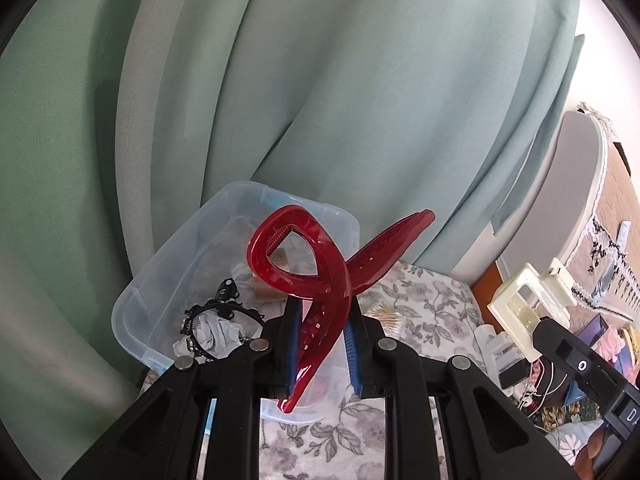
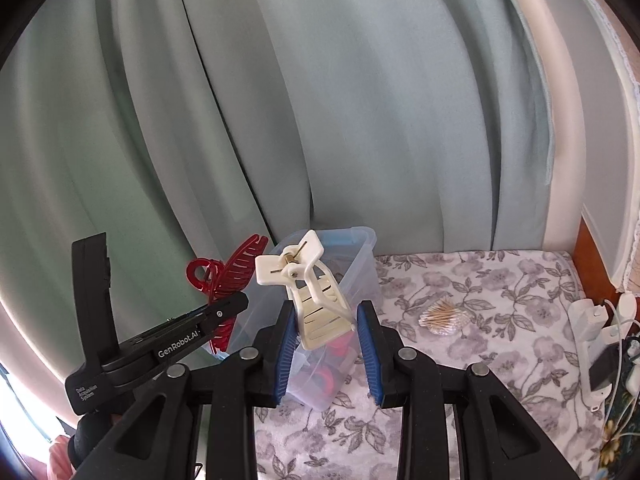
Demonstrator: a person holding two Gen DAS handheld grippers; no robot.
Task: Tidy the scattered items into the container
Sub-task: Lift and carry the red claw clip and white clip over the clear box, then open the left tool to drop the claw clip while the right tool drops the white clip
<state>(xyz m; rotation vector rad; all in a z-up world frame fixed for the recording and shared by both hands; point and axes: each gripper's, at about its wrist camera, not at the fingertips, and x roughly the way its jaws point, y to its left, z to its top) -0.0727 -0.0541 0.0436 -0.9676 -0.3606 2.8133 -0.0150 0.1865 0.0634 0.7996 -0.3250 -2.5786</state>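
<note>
Transport is being shown in the left wrist view: the red hair claw (image 1: 320, 280) is being clamped by the left tongs (image 1: 320, 344) above the clear container (image 1: 132, 308), ready for release. In the right wrist view, the cream hair claw (image 2: 316, 304) is being gripped by the right tongs (image 2: 326, 344) before the same container; "GenRobot.AI" is being displayed on the left unit.

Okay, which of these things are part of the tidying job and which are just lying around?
Job:
- red hair claw, in left gripper
- cream hair claw, in right gripper
- clear plastic container

Lying about:
- curtain
- power strip
- floral cloth
</note>
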